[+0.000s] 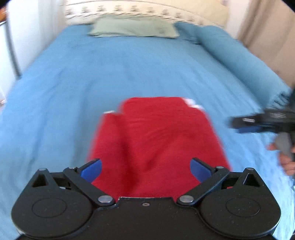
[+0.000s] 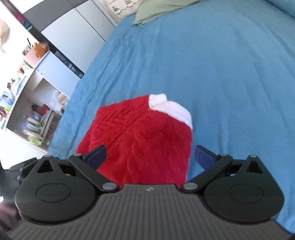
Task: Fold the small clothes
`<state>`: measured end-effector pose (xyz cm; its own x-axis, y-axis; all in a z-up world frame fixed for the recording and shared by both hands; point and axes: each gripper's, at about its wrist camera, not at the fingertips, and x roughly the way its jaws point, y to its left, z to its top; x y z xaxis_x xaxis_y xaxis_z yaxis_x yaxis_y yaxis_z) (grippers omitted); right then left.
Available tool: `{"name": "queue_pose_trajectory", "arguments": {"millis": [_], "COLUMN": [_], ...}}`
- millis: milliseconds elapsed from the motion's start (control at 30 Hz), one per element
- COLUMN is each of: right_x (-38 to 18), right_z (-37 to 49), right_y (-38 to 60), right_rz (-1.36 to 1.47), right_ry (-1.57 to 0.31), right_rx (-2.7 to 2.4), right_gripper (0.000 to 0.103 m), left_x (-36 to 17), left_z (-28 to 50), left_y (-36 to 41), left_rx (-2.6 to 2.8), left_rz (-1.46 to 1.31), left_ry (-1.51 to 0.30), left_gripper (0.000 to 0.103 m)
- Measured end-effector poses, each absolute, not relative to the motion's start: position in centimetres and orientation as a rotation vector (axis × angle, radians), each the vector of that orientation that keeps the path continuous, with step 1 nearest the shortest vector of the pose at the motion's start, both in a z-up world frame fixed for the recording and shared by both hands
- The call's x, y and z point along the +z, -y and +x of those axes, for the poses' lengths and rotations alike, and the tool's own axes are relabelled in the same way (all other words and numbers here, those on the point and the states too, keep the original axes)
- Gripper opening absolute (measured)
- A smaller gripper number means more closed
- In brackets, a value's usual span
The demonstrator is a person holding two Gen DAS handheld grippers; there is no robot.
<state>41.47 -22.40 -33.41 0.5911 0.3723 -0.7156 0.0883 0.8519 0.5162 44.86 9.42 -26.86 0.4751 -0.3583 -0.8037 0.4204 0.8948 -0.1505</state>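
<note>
1. Bedspread (image 1: 129, 73), blue, fills the left wrist view, running up to a pale green pillow (image 1: 132, 29) under a patterned headboard (image 1: 129, 10); a beige curtain (image 1: 267, 33) hangs at the far right.
2. Same view, and the left gripper (image 1: 145, 169) hangs low over the near end of the red knitted garment (image 1: 156, 140), jaws spread wide, blue pads (image 1: 92, 169) either side of the cloth and nothing caught between them.
3. Off to the right edge, the right gripper (image 1: 258, 123) comes in sideways with a hand (image 1: 287, 158) on its grip; from here, blurred, one cannot tell how its jaws stand.
4. Plenty of bare blue on both sides of the garment and beyond it toward the pillow.
5. Over to the right wrist view: bedspread (image 2: 221, 64) again, and past its left edge a cluttered shelf unit (image 2: 27, 83) and grey wardrobe doors (image 2: 73, 33).
6. Here the right gripper (image 2: 150, 157) shows its jaws released, wide apart, hovering above the garment (image 2: 140, 136), which lies folded into a compact block with white ribbed trim (image 2: 171, 109) at its far right corner.
7. Garment sits near the bed's left edge; open blue stretches right and ahead.
</note>
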Motion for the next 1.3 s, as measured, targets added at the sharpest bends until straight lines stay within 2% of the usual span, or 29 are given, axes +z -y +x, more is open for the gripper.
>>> {"name": "queue_pose_trajectory", "arguments": {"millis": [100,267,433,800,867,933,1067,1233,1300], "right_x": [-33.9,-37.5,-40.9,-46.1,-47.1,-47.3,-46.0,-43.8,-43.0], "right_z": [40.2,38.7,38.5,41.0,41.6,41.5,41.1,40.5,40.5], "right_y": [23.4,23.1,22.4,22.6,22.5,22.4,21.6,21.0,20.6], "right_rz": [0.572,0.626,0.745,1.078,1.135,1.155,1.084,1.009,0.990], "right_ry": [-0.988,-1.061,-1.086,-1.079,-1.087,-1.080,-1.053,-1.012,-1.000], "right_rx": [0.179,0.201,0.238,0.299,0.305,0.305,0.289,0.277,0.277], "right_gripper": [0.103,0.103,0.103,0.103,0.103,0.103,0.103,0.090,0.088], "left_x": [-28.7,-34.1,-36.6,-39.2,-39.1,-39.0,-37.6,-35.0,-34.1], "left_z": [46.0,47.3,48.3,50.3,50.4,50.4,49.8,48.6,48.1], "left_y": [-13.8,-16.4,-15.6,-15.8,-15.7,-15.6,-14.7,-12.7,-11.9], "left_rx": [-0.421,-0.481,-0.536,-0.568,-0.573,-0.585,-0.580,-0.556,-0.549], "left_rz": [-0.023,-0.267,-0.425,-0.538,-0.539,-0.545,-0.499,-0.319,-0.250], "left_ry": [-1.060,-1.205,-1.212,-1.215,-1.223,-1.234,-1.222,-1.174,-1.155], "left_gripper": [0.103,0.102,0.102,0.103,0.098,0.081,0.064,0.043,0.038]}}
